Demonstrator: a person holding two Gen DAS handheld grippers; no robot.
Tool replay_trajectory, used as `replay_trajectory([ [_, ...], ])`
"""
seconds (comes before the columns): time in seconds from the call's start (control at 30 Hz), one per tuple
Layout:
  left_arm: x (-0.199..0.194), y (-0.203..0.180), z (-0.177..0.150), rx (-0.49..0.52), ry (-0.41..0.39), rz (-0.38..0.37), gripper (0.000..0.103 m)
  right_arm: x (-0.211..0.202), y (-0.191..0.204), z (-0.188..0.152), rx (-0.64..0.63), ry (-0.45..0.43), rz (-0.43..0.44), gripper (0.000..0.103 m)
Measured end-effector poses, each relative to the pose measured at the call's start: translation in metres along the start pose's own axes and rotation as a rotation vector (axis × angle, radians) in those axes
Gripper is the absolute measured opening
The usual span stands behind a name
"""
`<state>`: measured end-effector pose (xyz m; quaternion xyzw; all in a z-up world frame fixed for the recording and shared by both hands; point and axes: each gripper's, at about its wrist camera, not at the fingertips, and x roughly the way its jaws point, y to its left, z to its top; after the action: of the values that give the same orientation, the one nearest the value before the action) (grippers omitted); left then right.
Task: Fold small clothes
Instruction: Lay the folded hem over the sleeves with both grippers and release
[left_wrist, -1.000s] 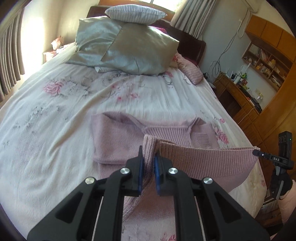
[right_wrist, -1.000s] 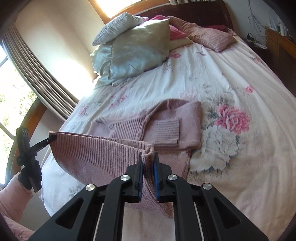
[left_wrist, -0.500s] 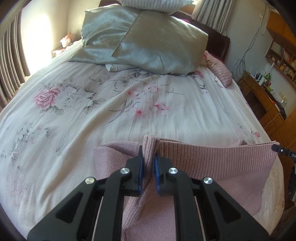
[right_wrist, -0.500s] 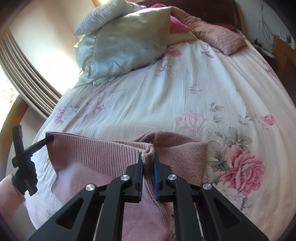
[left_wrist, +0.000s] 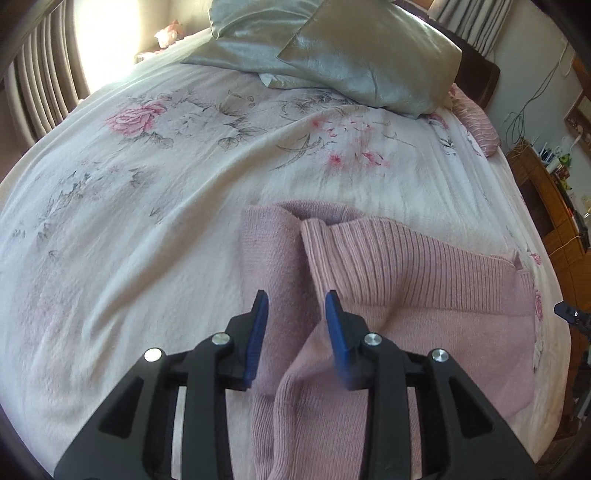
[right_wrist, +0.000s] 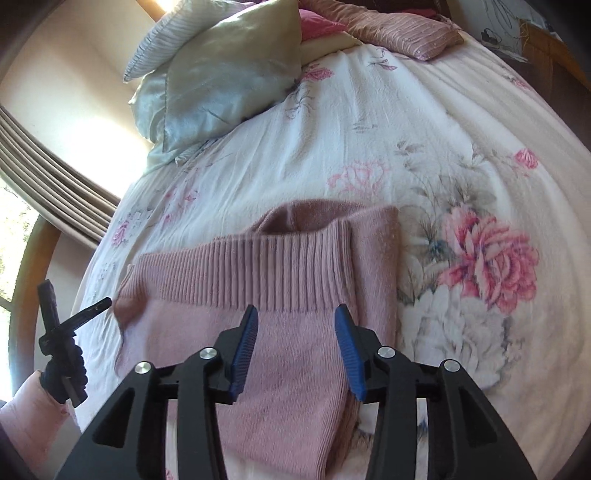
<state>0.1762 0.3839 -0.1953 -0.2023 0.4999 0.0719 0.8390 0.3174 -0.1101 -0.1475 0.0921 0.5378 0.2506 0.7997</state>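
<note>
With my left gripper (left_wrist: 297, 314) and right gripper (right_wrist: 295, 326) both spread and gripping nothing, the pink ribbed-knit sweater (left_wrist: 406, 280) lies doubled directly ahead of the jaws on the white floral bedspread (left_wrist: 147, 206), its ribbed hem laid over the top so the fold keeps.

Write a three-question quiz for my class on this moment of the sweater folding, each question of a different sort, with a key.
1. True or false: the left gripper is clamped on the sweater.
2. Which part of the sweater lies on top, farthest from the right gripper? A) a sleeve cuff B) the ribbed hem C) a hood
3. Fill in: the sweater rests on a bedspread printed with ____.

Key: 1 false, both grippers are open; 2 B; 3 flowers.
</note>
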Motion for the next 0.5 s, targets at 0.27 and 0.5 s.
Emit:
replay_trajectory([
  [0.27,0.008,0.012,-0.076,0.018,0.116,0.049,0.047,0.016,-0.008,-0.103,0.023,0.154,-0.018,0.048],
  [0.5,0.014,0.009,-0.082,-0.066,0.137,0.007,0.011,0.026,-0.025,-0.107,0.153,0.175,0.063,0.008],
])
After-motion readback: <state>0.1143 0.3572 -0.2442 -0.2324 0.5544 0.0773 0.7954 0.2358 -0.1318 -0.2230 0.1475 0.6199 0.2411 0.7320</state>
